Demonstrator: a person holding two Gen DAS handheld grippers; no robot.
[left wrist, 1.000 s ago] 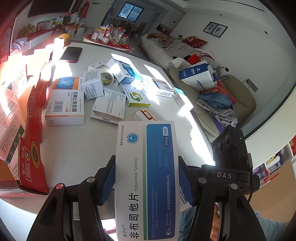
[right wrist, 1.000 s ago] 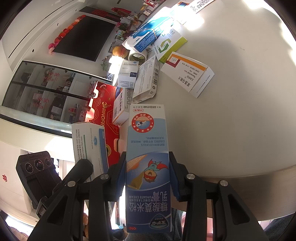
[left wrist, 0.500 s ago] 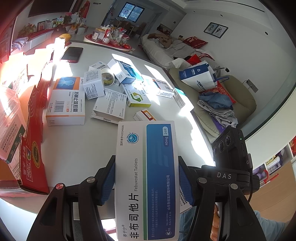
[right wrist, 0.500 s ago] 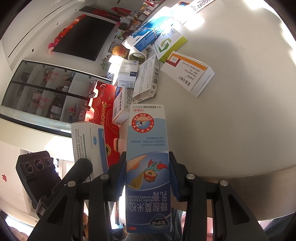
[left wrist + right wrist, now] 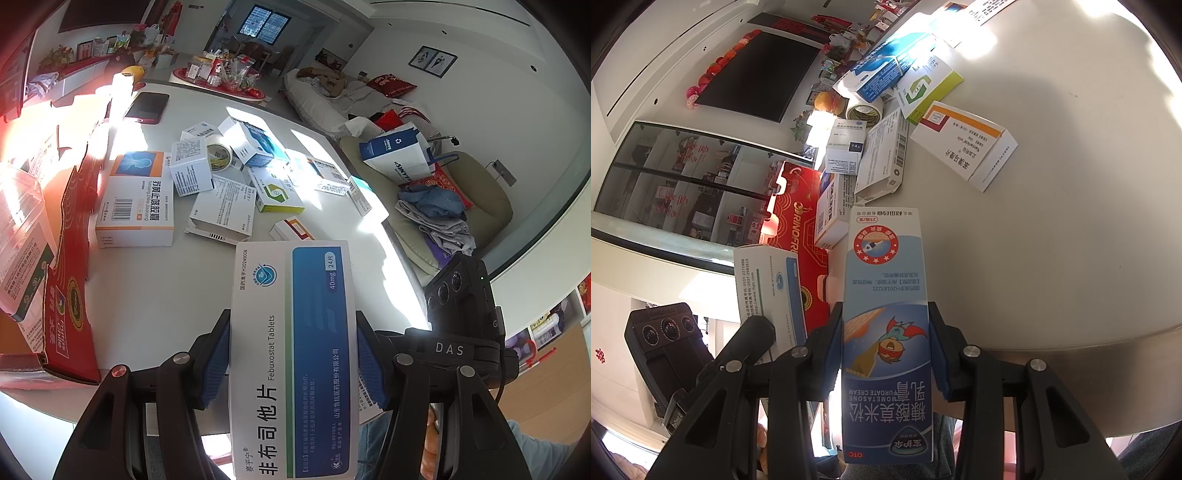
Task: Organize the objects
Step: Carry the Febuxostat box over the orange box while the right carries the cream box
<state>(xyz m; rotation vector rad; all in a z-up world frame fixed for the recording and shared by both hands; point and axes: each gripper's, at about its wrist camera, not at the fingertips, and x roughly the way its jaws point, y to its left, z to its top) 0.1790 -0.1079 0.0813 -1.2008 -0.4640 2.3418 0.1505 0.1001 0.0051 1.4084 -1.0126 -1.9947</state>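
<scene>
Left gripper (image 5: 293, 354): clamping the tablet box (image 5: 293, 354) across its short width, blue pads pressing on both long sides.
Tablet box axis: running forward along the fingers, far end sticking out over the near part of the table (image 5: 155, 295).
Right gripper (image 5: 886, 354): closing tight on the narrow cream box (image 5: 886, 332), pads bearing on its two long sides.
Cream box axis: also lying lengthwise along the fingers, far end reaching past the table's near rim.
Both boxes: hanging in the air, touching nothing but the pads.
Red carton (image 5: 62, 266): standing open at the left side of the table, just beside the left gripper, farther from the right one.
Loose pile (image 5: 229, 177): boxes and a tape roll lying well ahead, mid-table.
Key relation: if the carton is the destination, the left hand is sitting nearer; its box would need swinging left, long axis first.
Progress, judged: early, since most boxes are lying unsorted.
</scene>
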